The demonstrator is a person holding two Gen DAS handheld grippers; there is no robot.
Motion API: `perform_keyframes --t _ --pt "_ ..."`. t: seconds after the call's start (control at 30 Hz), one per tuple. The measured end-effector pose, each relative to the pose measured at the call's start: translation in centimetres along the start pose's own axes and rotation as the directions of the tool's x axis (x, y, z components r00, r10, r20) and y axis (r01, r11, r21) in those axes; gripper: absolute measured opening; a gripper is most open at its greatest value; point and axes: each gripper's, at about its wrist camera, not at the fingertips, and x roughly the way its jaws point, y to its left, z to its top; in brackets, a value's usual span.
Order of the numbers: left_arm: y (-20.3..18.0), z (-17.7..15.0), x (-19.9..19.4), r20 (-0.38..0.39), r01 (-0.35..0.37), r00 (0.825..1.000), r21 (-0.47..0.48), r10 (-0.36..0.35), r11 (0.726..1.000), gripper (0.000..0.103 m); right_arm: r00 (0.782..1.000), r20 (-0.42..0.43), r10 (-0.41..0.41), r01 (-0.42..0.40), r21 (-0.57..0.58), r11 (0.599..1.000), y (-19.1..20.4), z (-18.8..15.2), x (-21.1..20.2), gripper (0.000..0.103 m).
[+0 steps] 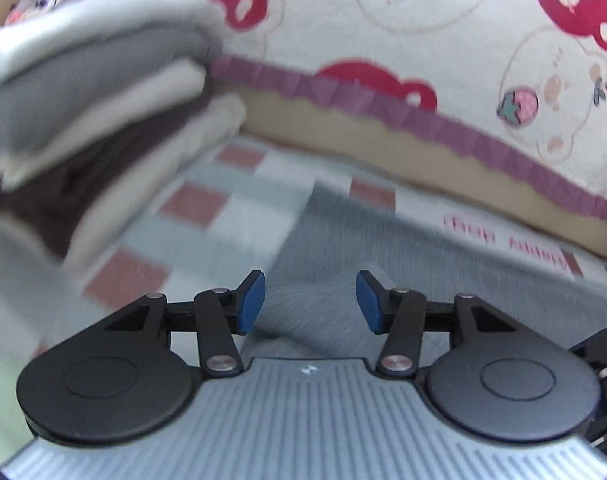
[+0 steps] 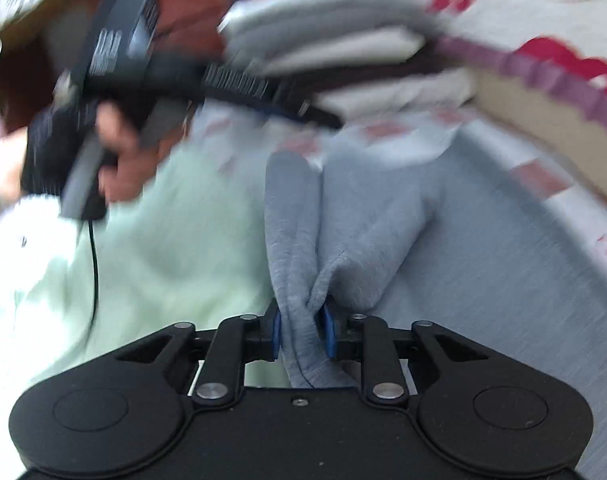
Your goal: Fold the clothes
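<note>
Now, step in hand: a fold of the soft grey knit garment (image 2: 367,216) on the bed.
Right tongs (image 2: 302,334): clenched on its bunched edge.
Left tongs (image 1: 310,302): released, hovering above the cloth.
Nearby: stack of folded grey and white clothes (image 1: 99,92).
Next move: likely needs carrying the edge across evenly.

folded stack (image 1: 91,120) motion-blurred, cut by left edge; hand (image 2: 115,152) smeared.

Even, bright daylight; soft shadows. Strong motion blur smears the far scene in both views. Fisheye distortion curves the edges.
</note>
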Motion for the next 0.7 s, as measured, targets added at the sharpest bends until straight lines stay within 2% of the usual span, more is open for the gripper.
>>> perform_keyframes --t 0.07,0.2,0.33,0.4,0.47,0.57,0.6,0.63,0.67,0.7 --pt "0.0 -1.2 -0.4 -0.046 -0.002 0.999 -0.012 0.002 1.0 0.05 1.0 -0.008 -0.012 0.012 -0.012 1.0 0.9 -0.8 0.5 0.029" --pt "-0.1 -3.3 -0.1 -0.134 -0.034 0.991 -0.06 0.026 0.998 0.054 1.0 0.003 -0.013 0.012 0.077 0.997 0.2 -0.4 0.1 0.036" --pt "-0.3 -4.3 0.8 -0.173 -0.008 0.985 -0.131 -0.014 0.991 0.058 0.999 0.012 -0.03 0.028 0.096 0.995 0.1 0.1 0.3 0.045" --pt "-0.8 -4.4 1.5 -0.217 0.022 0.975 -0.139 -0.052 0.99 0.058 0.999 0.011 -0.047 0.046 0.101 0.994 0.1 0.4 1.0 0.051" --pt "-1.7 -4.6 2.1 -0.254 0.008 0.967 -0.079 -0.028 0.997 0.059 0.998 0.011 -0.065 0.064 0.106 0.992 0.1 0.6 1.7 0.058" --pt "-3.1 -5.1 2.6 -0.27 -0.03 0.962 0.022 0.034 0.999 0.057 0.996 0.011 -0.092 0.09 0.113 0.99 0.1 1.0 2.8 0.059" --pt "-3.5 -5.3 2.6 -0.267 -0.042 0.962 0.049 0.053 0.998 0.049 0.995 0.015 -0.1 0.098 0.107 0.989 0.2 1.1 3.1 0.059" --pt "-3.8 -5.5 2.4 -0.259 -0.053 0.963 0.071 0.07 0.996 0.022 0.994 0.023 -0.108 0.105 0.098 0.99 0.4 1.2 3.3 0.059" --pt "-3.9 -5.6 2.1 -0.249 -0.064 0.965 0.089 0.084 0.994 0.011 0.993 0.032 -0.11 0.106 0.096 0.99 0.5 1.3 3.4 0.059" --pt "-3.9 -5.7 1.8 -0.239 -0.075 0.966 0.107 0.099 0.991 0.005 0.993 0.043 -0.108 0.103 0.099 0.99 0.5 1.3 3.5 0.059"
